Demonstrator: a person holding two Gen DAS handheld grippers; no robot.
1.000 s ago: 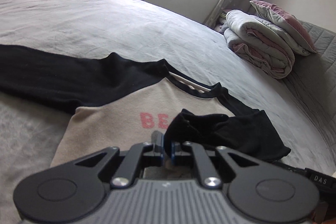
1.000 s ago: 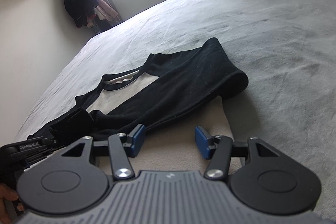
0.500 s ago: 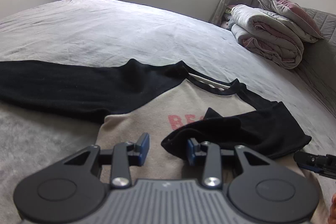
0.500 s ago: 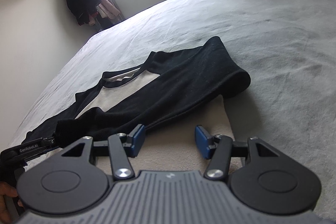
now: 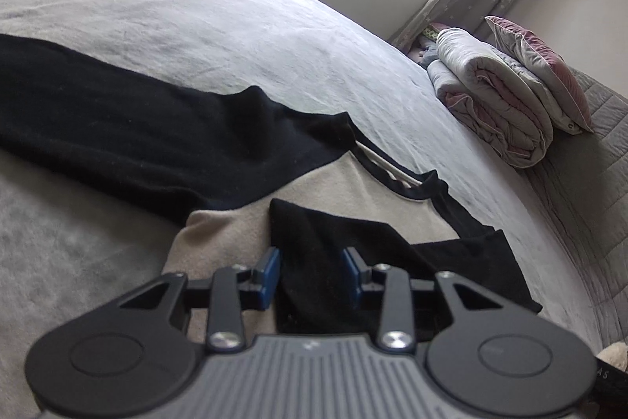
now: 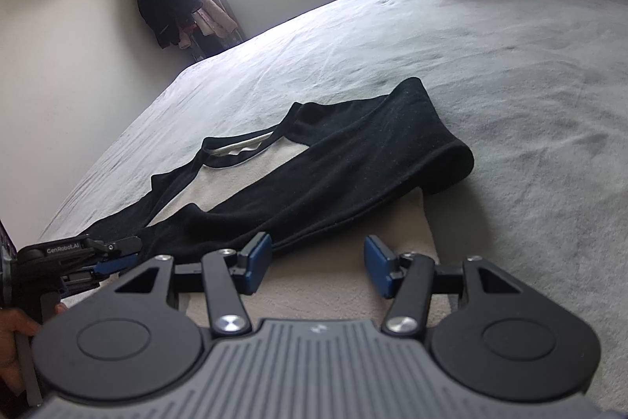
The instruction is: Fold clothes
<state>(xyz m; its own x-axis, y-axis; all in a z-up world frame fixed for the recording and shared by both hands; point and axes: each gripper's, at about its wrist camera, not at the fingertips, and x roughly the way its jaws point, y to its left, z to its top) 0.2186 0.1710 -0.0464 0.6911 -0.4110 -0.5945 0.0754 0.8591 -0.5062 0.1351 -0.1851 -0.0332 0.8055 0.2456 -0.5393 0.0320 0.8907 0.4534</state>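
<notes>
One black knit sleeve [image 5: 337, 262] now lies released across the beige shirt body [image 5: 219, 242], folded in. Your left gripper [image 5: 312, 275], clamped on it a second ago, is narrowing loosely around the cuff; your right gripper [image 6: 318, 268] stands half-open, empty. The other long black sleeve [image 5: 117, 128] remains unfolded.

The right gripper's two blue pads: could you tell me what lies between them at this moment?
In the right wrist view, only the shirt's beige body shows between the right gripper pads; the folded black sleeve lies just beyond them.
</notes>
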